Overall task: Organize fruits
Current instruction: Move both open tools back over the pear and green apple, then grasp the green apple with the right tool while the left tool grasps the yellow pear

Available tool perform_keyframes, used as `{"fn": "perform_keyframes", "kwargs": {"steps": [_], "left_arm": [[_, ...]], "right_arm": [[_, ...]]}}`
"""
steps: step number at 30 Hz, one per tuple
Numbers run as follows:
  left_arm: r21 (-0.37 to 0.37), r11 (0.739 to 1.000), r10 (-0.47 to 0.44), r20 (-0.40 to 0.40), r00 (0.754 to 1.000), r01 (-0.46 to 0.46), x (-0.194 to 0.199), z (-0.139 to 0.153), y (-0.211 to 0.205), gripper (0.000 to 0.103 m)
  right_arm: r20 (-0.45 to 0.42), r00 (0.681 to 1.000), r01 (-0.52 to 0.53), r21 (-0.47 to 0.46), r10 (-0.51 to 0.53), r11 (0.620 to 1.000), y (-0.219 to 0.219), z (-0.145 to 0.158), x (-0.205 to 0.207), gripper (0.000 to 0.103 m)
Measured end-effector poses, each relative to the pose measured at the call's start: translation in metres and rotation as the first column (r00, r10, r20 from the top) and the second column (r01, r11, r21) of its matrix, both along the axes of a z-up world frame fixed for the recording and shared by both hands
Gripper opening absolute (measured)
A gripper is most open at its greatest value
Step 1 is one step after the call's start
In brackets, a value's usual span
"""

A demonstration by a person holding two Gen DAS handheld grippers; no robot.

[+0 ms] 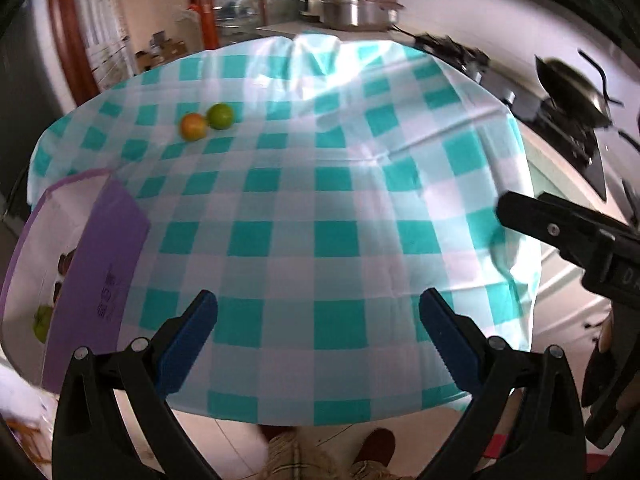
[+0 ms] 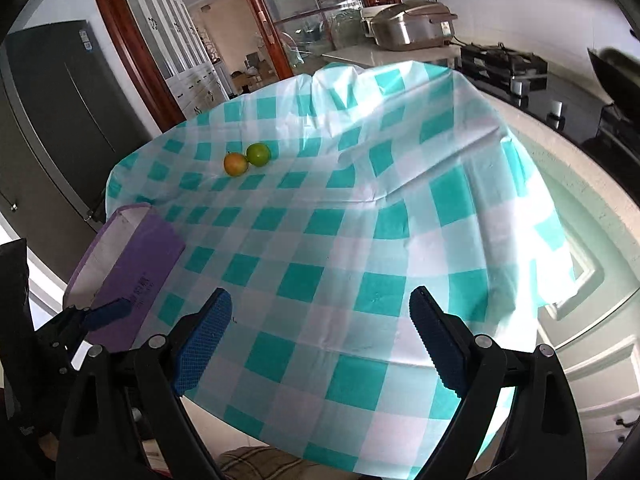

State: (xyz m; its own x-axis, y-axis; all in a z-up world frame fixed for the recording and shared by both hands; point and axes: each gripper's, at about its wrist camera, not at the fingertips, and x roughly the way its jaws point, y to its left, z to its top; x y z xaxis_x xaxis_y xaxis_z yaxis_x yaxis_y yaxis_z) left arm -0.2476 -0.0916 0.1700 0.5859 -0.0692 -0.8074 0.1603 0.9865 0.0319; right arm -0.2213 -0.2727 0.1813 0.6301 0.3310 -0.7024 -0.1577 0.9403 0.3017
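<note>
An orange-yellow fruit [image 1: 193, 127] and a green fruit [image 1: 220, 116] lie touching each other on the far left of the checked tablecloth [image 1: 320, 208]; they also show in the right wrist view, orange [image 2: 235, 164] and green [image 2: 258, 154]. A purple box [image 1: 102, 264] stands at the table's left edge with a green fruit [image 1: 43, 323] inside; it shows in the right wrist view too [image 2: 132, 280]. My left gripper [image 1: 318, 316] is open and empty above the table's near edge. My right gripper [image 2: 320, 312] is open and empty, to the right of the left one.
The right gripper's body [image 1: 580, 240] shows at the right of the left wrist view. A stove with a wok [image 1: 572, 92] and a steel cooker [image 2: 408, 26] stand behind the table. A dark fridge [image 2: 52, 128] is at the left. The floor lies below the near edge.
</note>
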Motion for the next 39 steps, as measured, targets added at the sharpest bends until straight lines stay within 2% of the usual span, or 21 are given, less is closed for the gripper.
{"fn": "perform_keyframes", "kwargs": {"steps": [4, 9, 12, 17, 18, 20, 22, 24, 26, 29, 32, 35, 37, 39], "left_arm": [[0.022, 0.999, -0.041, -0.028, 0.999, 0.041, 0.014, -0.007, -0.008, 0.101], [-0.030, 0.999, -0.026, -0.061, 0.998, 0.025, 0.051, -0.020, 0.009, 0.101], [-0.096, 0.995, -0.005, -0.081, 0.997, -0.003, 0.092, -0.027, 0.029, 0.101], [-0.130, 0.987, 0.076, -0.103, 0.992, -0.089, 0.195, -0.024, 0.072, 0.101], [-0.148, 0.979, 0.119, -0.123, 0.985, -0.137, 0.229, -0.026, 0.091, 0.101], [-0.153, 0.967, 0.181, -0.157, 0.971, -0.205, 0.270, -0.030, 0.117, 0.101], [-0.133, 0.941, 0.278, -0.217, 0.936, -0.310, 0.325, -0.040, 0.158, 0.101], [-0.102, 0.925, 0.332, -0.258, 0.908, -0.367, 0.360, -0.050, 0.188, 0.100], [-0.099, 0.914, 0.346, -0.318, 0.883, -0.394, 0.395, -0.066, 0.217, 0.099], [-0.131, 0.899, 0.352, -0.351, 0.868, -0.418, 0.420, -0.076, 0.246, 0.096], [-0.163, 0.888, 0.358, -0.342, 0.869, -0.430, 0.424, -0.076, 0.262, 0.096], [-0.182, 0.882, 0.355, -0.353, 0.866, -0.435, 0.423, -0.082, 0.275, 0.096], [-0.188, 0.885, 0.338, -0.367, 0.867, -0.425, 0.424, -0.086, 0.279, 0.096], [-0.202, 0.879, 0.339, -0.375, 0.863, -0.433, 0.423, -0.089, 0.286, 0.096]], "right_arm": [[-0.016, 1.000, -0.011, -0.015, 0.010, 1.000, 0.002, -0.013, 0.015, 0.088], [-0.062, 0.998, 0.020, -0.049, -0.023, 0.999, 0.008, -0.032, 0.051, 0.088], [-0.082, 0.996, 0.023, -0.065, -0.028, 0.998, 0.019, -0.042, 0.083, 0.088], [-0.116, 0.993, -0.016, -0.088, 0.006, 0.996, 0.058, -0.056, 0.155, 0.087], [-0.125, 0.992, -0.040, -0.092, 0.029, 0.995, 0.075, -0.062, 0.179, 0.087], [-0.141, 0.988, -0.081, -0.112, 0.065, 0.990, 0.103, -0.071, 0.212, 0.085], [-0.143, 0.984, -0.122, -0.131, 0.103, 0.984, 0.133, -0.079, 0.245, 0.083], [-0.132, 0.980, -0.168, -0.148, 0.149, 0.975, 0.166, -0.087, 0.278, 0.083], [-0.127, 0.973, -0.212, -0.178, 0.191, 0.961, 0.198, -0.098, 0.309, 0.081], [-0.117, 0.967, -0.249, -0.218, 0.228, 0.944, 0.233, -0.110, 0.347, 0.079], [-0.115, 0.964, -0.260, -0.246, 0.238, 0.934, 0.263, -0.125, 0.391, 0.078], [-0.111, 0.963, -0.266, -0.259, 0.245, 0.929, 0.281, -0.135, 0.417, 0.077], [-0.104, 0.959, -0.284, -0.285, 0.265, 0.916, 0.295, -0.142, 0.431, 0.075], [-0.089, 0.957, -0.291, -0.322, 0.277, 0.901, 0.306, -0.147, 0.441, 0.073]]}}
